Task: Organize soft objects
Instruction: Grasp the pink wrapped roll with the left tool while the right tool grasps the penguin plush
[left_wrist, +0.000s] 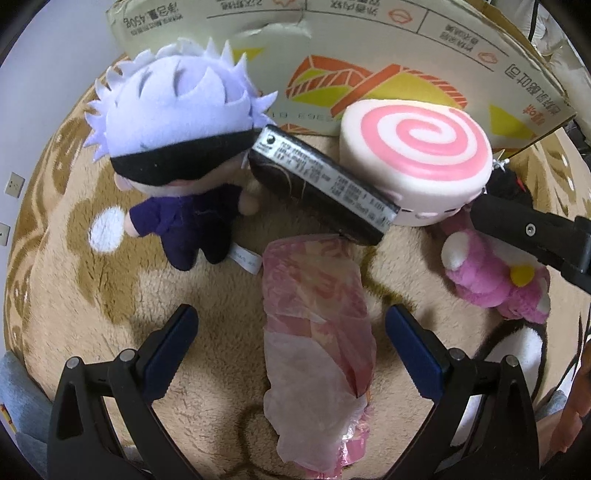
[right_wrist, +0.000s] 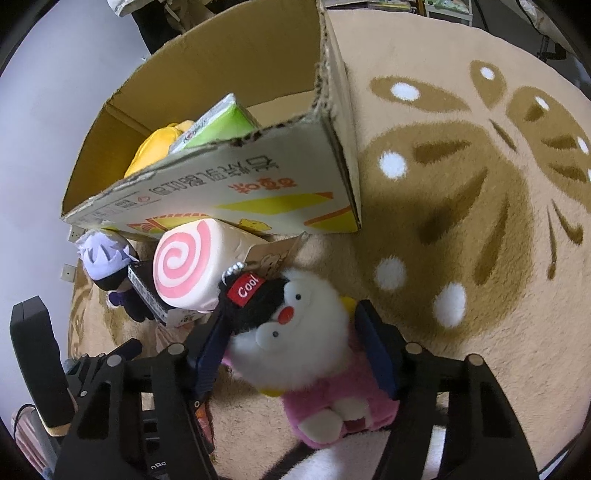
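While my right tool (right_wrist: 291, 354) is clamped on the pink plush toy (right_wrist: 295, 343), I note its white fluffy face, red nose, black cap with a red "Cool" tag, and pink body; it sits on the beige rug (right_wrist: 480, 258), just beside the cardboard box (right_wrist: 258, 192). My left tool (left_wrist: 291, 354) hangs wide open and empty, astride a pink plastic-wrapped pack (left_wrist: 317, 332). Near it: a white-haired blindfolded doll (left_wrist: 173, 147) and a pink-swirl squishy roll (left_wrist: 417, 155).
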